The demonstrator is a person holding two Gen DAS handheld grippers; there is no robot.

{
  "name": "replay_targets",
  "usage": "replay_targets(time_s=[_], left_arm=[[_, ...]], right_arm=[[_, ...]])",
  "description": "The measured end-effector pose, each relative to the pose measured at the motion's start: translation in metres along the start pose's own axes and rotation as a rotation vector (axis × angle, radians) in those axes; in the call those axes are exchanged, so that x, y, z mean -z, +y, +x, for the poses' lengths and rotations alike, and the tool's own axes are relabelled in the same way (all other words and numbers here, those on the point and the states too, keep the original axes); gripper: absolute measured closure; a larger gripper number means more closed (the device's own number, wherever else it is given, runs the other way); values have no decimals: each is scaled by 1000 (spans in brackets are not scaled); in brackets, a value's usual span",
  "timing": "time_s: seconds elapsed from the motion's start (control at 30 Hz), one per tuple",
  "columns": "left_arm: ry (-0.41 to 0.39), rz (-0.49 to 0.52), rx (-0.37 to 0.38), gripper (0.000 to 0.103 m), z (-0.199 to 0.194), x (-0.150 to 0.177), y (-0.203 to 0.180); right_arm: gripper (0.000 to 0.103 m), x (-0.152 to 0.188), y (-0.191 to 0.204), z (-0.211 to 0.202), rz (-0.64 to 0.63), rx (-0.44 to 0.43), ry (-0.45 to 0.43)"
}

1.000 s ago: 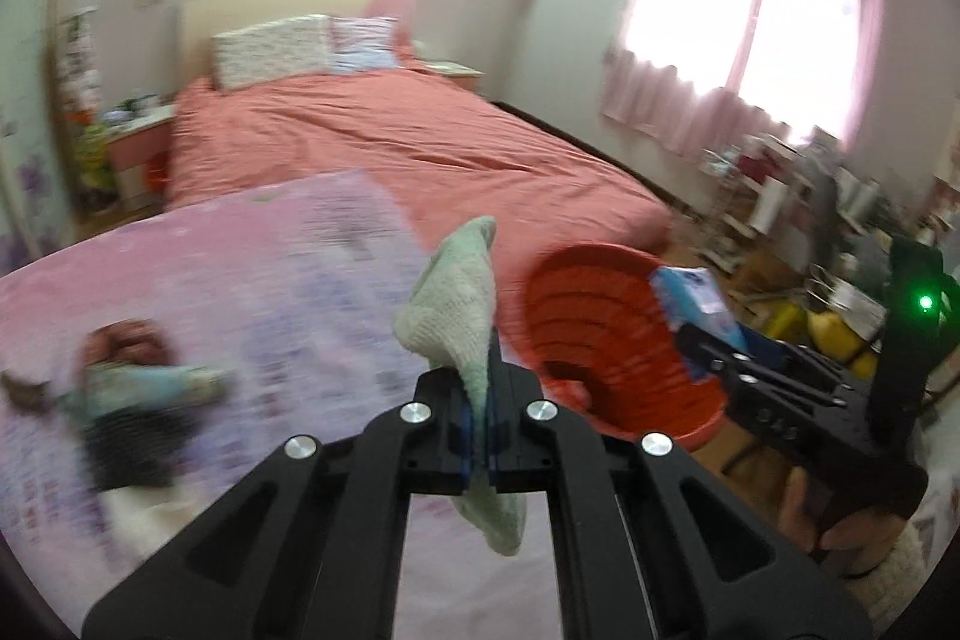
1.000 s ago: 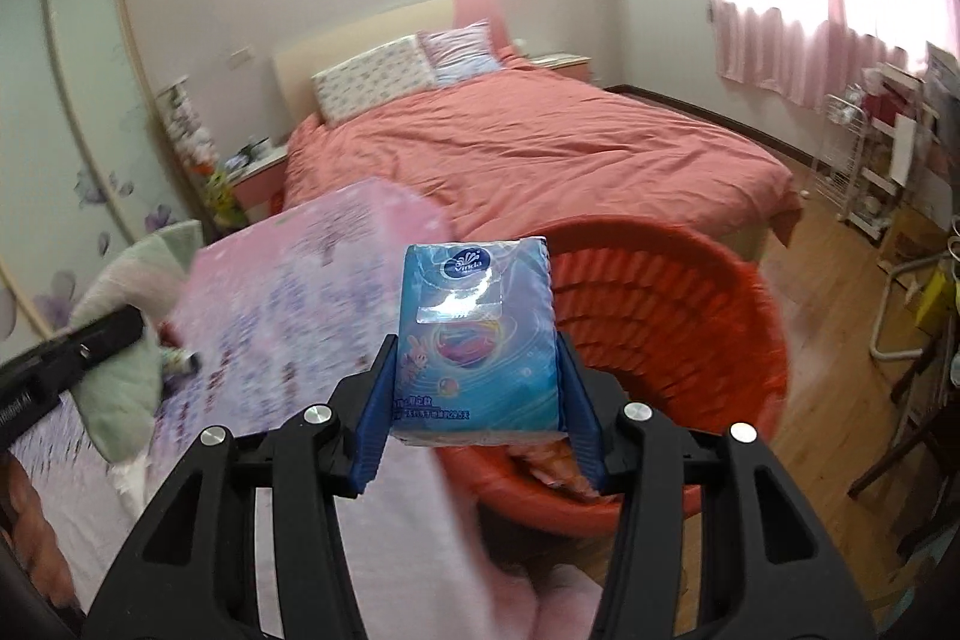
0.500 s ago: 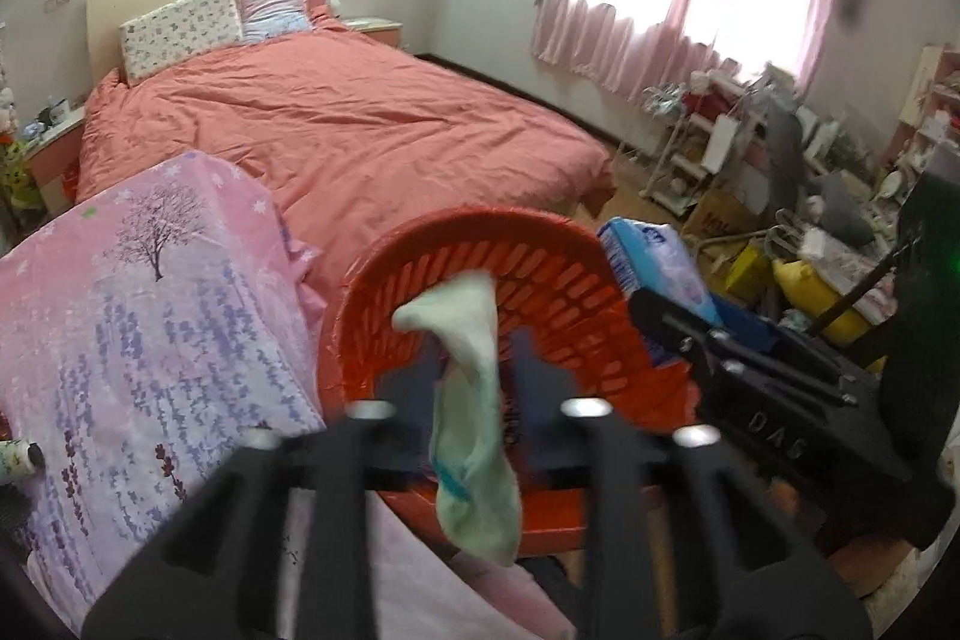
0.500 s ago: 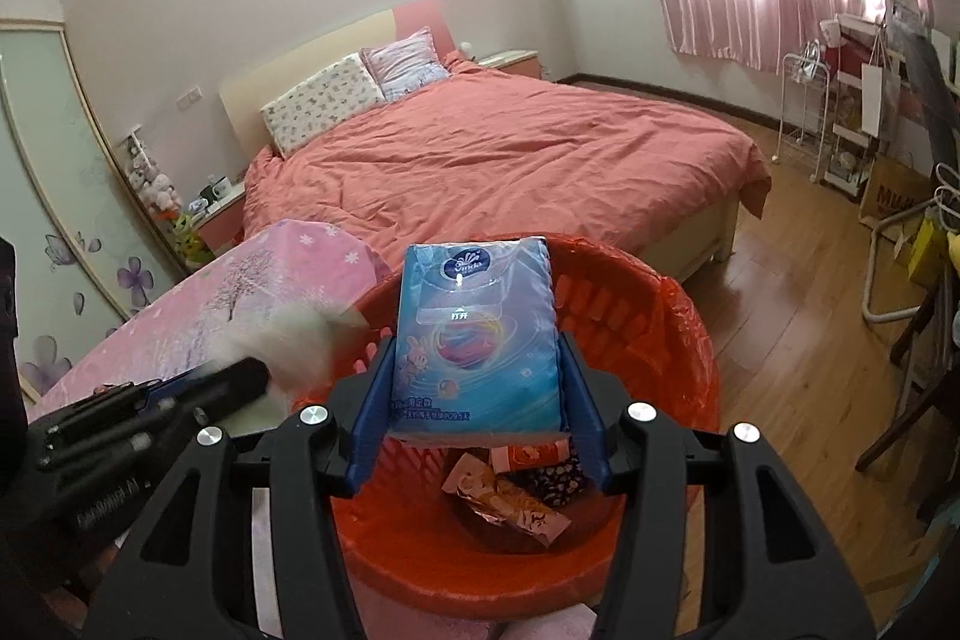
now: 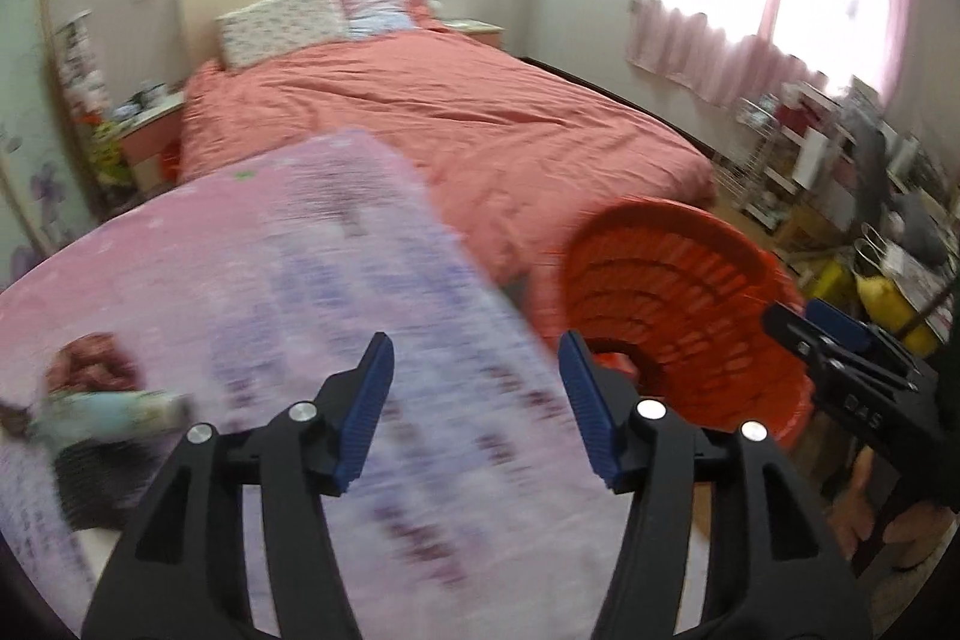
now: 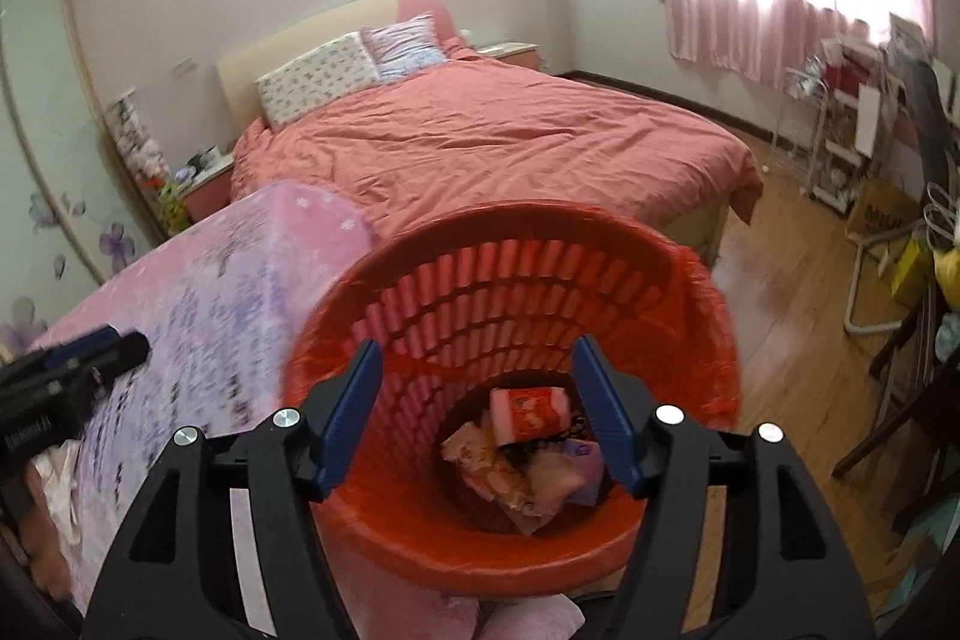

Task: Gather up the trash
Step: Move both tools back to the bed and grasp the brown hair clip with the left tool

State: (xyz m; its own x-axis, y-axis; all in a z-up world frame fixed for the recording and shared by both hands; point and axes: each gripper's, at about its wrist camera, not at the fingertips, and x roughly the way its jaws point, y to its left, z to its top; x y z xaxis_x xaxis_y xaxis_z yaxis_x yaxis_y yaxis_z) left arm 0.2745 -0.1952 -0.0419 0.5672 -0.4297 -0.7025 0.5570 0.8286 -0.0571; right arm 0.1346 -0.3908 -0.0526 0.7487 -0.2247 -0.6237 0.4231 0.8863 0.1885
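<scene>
- A red slatted waste basket (image 6: 510, 280) stands on the floor, between the pink flowered desk (image 6: 198, 292) on its left and the wooden floor (image 6: 774, 316) on its right
- At its bottom lies a heap of trash (image 6: 528, 454): a red and white packet on top, and pink and orange wrappers under it
- My right tool (image 6: 474, 415) hangs straight over the mouth of the basket; its blue-padded jaws are opening and nothing is between them
- My left tool (image 5: 477, 412) hovers over the desk, to the left of the basket (image 5: 678, 316); its jaws are opening too, and they hold nothing
- From the left wrist view, the tip of my right tool (image 5: 804, 325) reaches over the basket's right rim, and a bit of my hand (image 5: 900, 532) shows below it
- On the desk's left part lie more things to collect (image 5: 102, 412), blurred: something pale blue, something reddish brown and something dark; I cannot tell what they are
- Behind the desk and basket stands a bed (image 6: 480, 142) with a salmon cover and two patterned pillows (image 6: 354, 70) at its headboard
- On the right, pink curtains (image 6: 750, 28) hang at a bright window, with cluttered shelves (image 6: 852, 124) beneath
</scene>
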Motion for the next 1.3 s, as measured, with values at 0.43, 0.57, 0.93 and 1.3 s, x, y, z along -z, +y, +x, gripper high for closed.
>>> replay_targets(time_s=[0.43,0.57,0.93,1.3], left_arm=[[-12,-303,-416,34,-69,46,220],[38,-424,-512,33,-62,61,281],[162,-527,-584,27,-17,66,335],[124,-543,-519,36,-60,115,357]], right_arm=[[37,37,142,0,-219,-161,86],[37,49,174,4,-278,-170,95],[37,56,208,17,-319,-169,125],[37,60,219,18,-337,-183,134]])
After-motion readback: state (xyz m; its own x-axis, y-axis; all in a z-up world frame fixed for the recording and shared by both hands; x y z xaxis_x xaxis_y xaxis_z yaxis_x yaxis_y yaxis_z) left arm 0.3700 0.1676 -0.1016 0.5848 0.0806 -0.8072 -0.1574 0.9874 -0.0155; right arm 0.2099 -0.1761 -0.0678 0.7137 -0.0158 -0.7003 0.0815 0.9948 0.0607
